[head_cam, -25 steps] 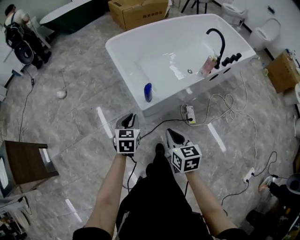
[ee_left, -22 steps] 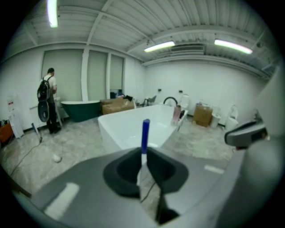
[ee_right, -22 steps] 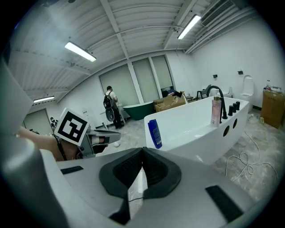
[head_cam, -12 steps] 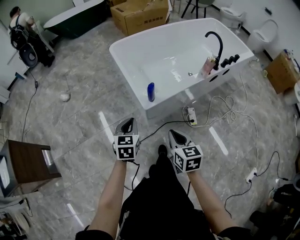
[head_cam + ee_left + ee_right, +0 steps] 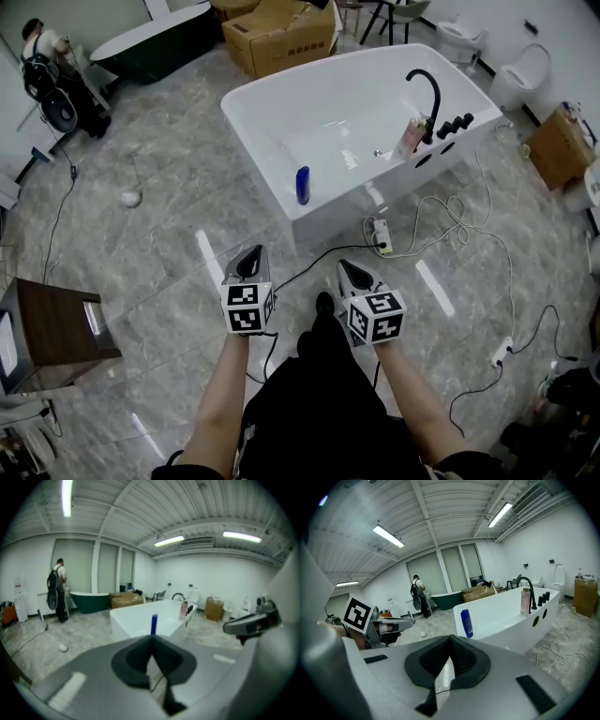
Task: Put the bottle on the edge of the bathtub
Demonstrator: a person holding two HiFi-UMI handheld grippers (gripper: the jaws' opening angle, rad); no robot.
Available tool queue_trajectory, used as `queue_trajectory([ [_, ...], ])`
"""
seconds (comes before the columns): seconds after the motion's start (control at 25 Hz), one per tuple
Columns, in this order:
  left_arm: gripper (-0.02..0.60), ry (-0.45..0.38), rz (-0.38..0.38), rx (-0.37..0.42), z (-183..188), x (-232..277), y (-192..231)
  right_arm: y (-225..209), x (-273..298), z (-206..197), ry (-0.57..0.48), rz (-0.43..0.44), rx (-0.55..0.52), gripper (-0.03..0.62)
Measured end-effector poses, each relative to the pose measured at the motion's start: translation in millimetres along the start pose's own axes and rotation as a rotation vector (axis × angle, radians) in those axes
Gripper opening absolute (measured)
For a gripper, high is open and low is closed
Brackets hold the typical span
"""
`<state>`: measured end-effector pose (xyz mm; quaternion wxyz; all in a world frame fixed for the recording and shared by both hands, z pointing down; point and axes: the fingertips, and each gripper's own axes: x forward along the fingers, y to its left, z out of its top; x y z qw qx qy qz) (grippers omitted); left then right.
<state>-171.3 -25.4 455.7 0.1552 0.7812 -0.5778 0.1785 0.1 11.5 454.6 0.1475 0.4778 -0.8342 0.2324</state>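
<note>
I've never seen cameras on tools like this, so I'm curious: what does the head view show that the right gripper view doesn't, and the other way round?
Only the head view shows the dark wooden cabinet and the power strip on the floor. Only the right gripper view shows the ceiling lights. Both show the white bathtub, the blue bottle standing on its rim, and the black faucet.

Blue bottle [image 5: 302,184] stands (upright) on the white bathtub's [image 5: 319,120] near rim.
</note>
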Motion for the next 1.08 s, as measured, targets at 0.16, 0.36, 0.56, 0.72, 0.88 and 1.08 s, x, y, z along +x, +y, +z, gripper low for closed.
queue_trajectory([
  [0.16,0.008,-0.008,-0.002,-0.003,-0.7,-5.5,2.0,6.8,-2.5,0.9,-0.008,0.001,-0.011,0.002],
  [0.36,0.008,-0.018,-0.004,-0.009,1.5,-5.7,-0.6,6.7,-3.6,2.5,-0.013,0.002,-0.011,0.002],
  [0.56,0.008,-0.029,-0.003,-0.012,5.0,-6.3,2.0,7.0,-2.3,1.6,-0.009,0.001,-0.010,0.002],
  [0.72,0.008,-0.026,0.001,-0.013,6.6,-2.6,6.4,6.6,1.7,0.1,0.002,0.005,-0.004,0.002],
  [0.88,0.008,-0.024,0.003,-0.018,8.3,5.7,9.1,3.0,9.1,1.2,0.011,0.013,-0.003,0.002],
  [1.08,0.009,-0.020,-0.001,-0.024,9.4,22.9,12.6,-5.5,25.6,6.1,0.018,0.019,-0.003,0.002],
])
